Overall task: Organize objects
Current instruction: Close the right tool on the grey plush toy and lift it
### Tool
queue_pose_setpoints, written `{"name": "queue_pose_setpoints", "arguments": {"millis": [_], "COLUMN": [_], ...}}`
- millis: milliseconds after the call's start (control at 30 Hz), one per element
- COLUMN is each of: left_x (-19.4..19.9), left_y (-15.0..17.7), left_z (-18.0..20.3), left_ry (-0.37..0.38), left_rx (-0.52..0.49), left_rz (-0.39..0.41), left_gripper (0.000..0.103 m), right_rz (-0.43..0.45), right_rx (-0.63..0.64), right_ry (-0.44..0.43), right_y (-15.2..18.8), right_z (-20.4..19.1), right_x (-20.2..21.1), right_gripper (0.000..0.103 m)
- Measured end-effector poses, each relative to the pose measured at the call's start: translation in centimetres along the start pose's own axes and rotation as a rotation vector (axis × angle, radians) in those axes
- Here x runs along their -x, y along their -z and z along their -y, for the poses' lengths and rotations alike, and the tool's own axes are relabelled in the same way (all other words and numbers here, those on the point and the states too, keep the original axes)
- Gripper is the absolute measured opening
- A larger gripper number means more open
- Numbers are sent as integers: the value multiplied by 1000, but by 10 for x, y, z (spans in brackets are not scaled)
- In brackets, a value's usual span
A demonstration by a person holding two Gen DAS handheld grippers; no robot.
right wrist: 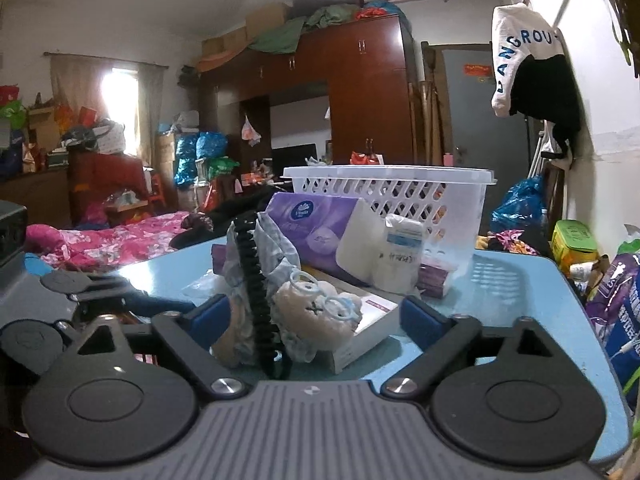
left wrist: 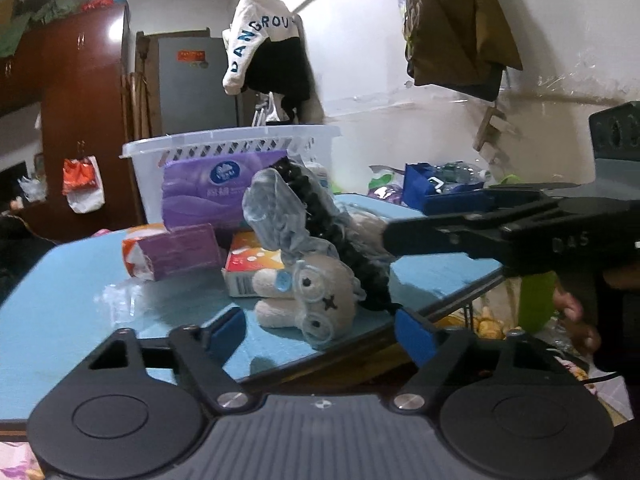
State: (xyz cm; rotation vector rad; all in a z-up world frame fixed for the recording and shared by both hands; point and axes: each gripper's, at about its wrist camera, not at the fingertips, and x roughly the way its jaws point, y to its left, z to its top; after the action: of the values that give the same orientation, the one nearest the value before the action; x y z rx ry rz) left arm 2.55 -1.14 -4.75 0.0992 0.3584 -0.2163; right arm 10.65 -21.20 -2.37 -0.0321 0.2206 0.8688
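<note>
Your left gripper (left wrist: 320, 330) and right gripper (right wrist: 314, 316) gape around the plush toy (left wrist: 304, 292); tissue packs (left wrist: 218, 192) wait outside the white basket (left wrist: 224, 144).

Left wrist cam sat low at the table (left wrist: 60, 300) edge, close in, facing the basket (left wrist: 232, 148) and far wall. Right wrist cam looked from an adjacent side, equally near, towards the wardrobe (right wrist: 360, 92). Both shared toy (left wrist: 308, 292), basket, tissue pack (left wrist: 216, 196).
</note>
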Motion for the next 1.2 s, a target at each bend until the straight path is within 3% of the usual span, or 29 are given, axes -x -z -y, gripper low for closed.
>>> {"name": "queue_pose_setpoints", "arguments": {"millis": [133,300,400,500,767,833,933,1200], "left_x": [-1,-4,-7,-8,-11,-11,-8,4], "left_y": [1,0,1,0,-1,-1,-1,-2], "left_z": [-1,-2,0,-3,0,0,0,-1], "left_ry": [9,15,15,12,1,-5,-3,3], "left_rx": [12,25,14,23,2,1,-1,-13], "left_rz": [9,13,7,8,5,6,19,72], "left_gripper": [73,55,49,44,44,44,35,31], "right_rz": [-15,-20,-40,-52,-73,-67,-55,-5], "right_rx": [-9,-1,-10,-18,27,49,80,118], "right_ry": [-31,-51,-68,-86,-110,-99,-90,-98], "right_y": [0,-3,-4,-2,1,1,1,-2], "right_z": [2,1,4,7,4,1,-3,-7], "right_x": [-5,-8,-13,-16,-15,-13,-9,1], "right_gripper": [77,69,60,58,57,44,38,35]}}
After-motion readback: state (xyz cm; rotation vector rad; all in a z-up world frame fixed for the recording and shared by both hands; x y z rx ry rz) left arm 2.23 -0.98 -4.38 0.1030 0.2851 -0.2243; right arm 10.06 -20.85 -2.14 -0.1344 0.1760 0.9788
